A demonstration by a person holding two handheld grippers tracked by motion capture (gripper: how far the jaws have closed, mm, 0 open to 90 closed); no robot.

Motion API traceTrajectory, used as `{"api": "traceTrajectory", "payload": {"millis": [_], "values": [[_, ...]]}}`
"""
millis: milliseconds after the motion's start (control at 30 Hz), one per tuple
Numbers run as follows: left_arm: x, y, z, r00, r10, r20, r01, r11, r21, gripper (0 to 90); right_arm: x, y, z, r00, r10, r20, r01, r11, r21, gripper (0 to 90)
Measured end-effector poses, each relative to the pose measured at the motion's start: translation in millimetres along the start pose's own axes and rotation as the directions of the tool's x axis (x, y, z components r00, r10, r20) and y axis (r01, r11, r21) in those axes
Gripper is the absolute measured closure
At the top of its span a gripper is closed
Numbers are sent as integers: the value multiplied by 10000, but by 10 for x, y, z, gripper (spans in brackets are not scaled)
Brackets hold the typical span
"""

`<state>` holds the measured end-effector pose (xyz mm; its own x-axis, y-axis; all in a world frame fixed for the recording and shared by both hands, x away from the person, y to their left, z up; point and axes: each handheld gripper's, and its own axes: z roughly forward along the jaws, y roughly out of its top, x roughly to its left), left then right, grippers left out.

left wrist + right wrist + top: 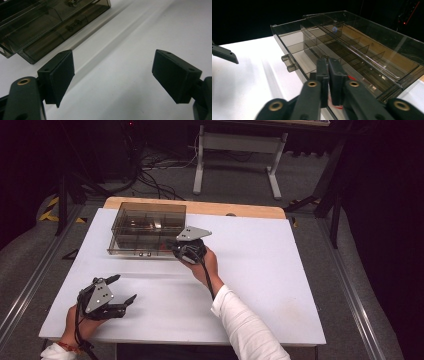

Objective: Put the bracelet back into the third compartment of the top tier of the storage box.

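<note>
A smoky see-through box (147,227) with divided compartments sits at the back left of the white table (260,270). Its drawer (312,50) is pulled out, with two small knobs (289,63) on the front wall. My right gripper (181,250) is at the box's front right corner, and its jaws (328,61) stand almost together over the drawer's near end. A bit of red shows beneath them; I cannot tell what it is. My left gripper (125,287) rests near the table's front left, open (112,75) with nothing between its pads. The box (45,27) lies ahead of it.
A wooden board (200,207) edges the table behind the box. On the floor beyond are a white stand (235,160) and cables (150,175). Dark frames flank the table. One jaw of the left gripper (224,53) shows at the edge of the right gripper view.
</note>
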<state>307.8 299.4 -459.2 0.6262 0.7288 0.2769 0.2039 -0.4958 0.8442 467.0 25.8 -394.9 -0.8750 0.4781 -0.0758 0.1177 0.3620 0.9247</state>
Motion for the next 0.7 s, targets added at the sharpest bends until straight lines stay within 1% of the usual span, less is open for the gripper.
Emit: {"api": "traceTrajectory", "payload": {"millis": [133, 200, 333, 367, 400, 433, 467, 533, 567, 633, 667, 700], "values": [[3, 2, -6, 10000, 39, -15, -39, 10000, -20, 192, 9, 1, -1, 10000, -30, 48, 30, 10000, -42, 828], [4, -1, -2, 10000, -35, -2, 35, 10000, -31, 194, 11, 7, -14, 10000, 42, 67, -41, 9999, -104, 828], [4, -3, 0, 10000, -36, 29, 36, 10000, -19, 225, 11, 31, -61, 9999, 0, 173, 4, 9997, -251, 824], [7, -2, -3, 10000, -8, 15, 8, 10000, -7, 268, 8, 45, -95, 9997, -8, 238, 16, 9994, -343, 820], [8, -2, -5, 10000, -13, -15, 13, 10000, -8, 287, 7, 49, -112, 9996, 11, 283, 0, 9993, -383, 815], [8, -3, -7, 10000, -59, -39, 59, 10000, 7, 287, 7, 49, -112, 9996, 11, 283, 0, 9993, -383, 815], [15, -4, -9, 10000, -59, 1, 59, 10000, 33, 308, 8, 54, -137, 9993, -14, 373, 31, 9991, -430, 812], [21, -10, -7, 9999, -117, 8, 117, 9999, 14, 400, 12, 69, -205, 9980, -200, 605, 231, 9985, -498, 809], [24, -11, -7, 9999, -123, 9, 123, 9999, 30, 450, 13, 75, -241, 9975, -207, 674, 243, 9983, -532, 807], [32, -12, -1, 9998, -183, 73, 182, 9998, 34, 523, 5, 89, -317, 9961, -264, 840, 317, 9975, -629, 797], [31, -13, -1, 9998, -219, 21, 219, 9997, 52, 614, -2, 103, -408, 9932, -367, 1104, 449, 9964, -724, 783], [32, -12, -1, 9998, -204, 31, 204, 9998, 78, 614, -2, 103, -408, 9932, -367, 1104, 449, 9964, -724, 783]]}}
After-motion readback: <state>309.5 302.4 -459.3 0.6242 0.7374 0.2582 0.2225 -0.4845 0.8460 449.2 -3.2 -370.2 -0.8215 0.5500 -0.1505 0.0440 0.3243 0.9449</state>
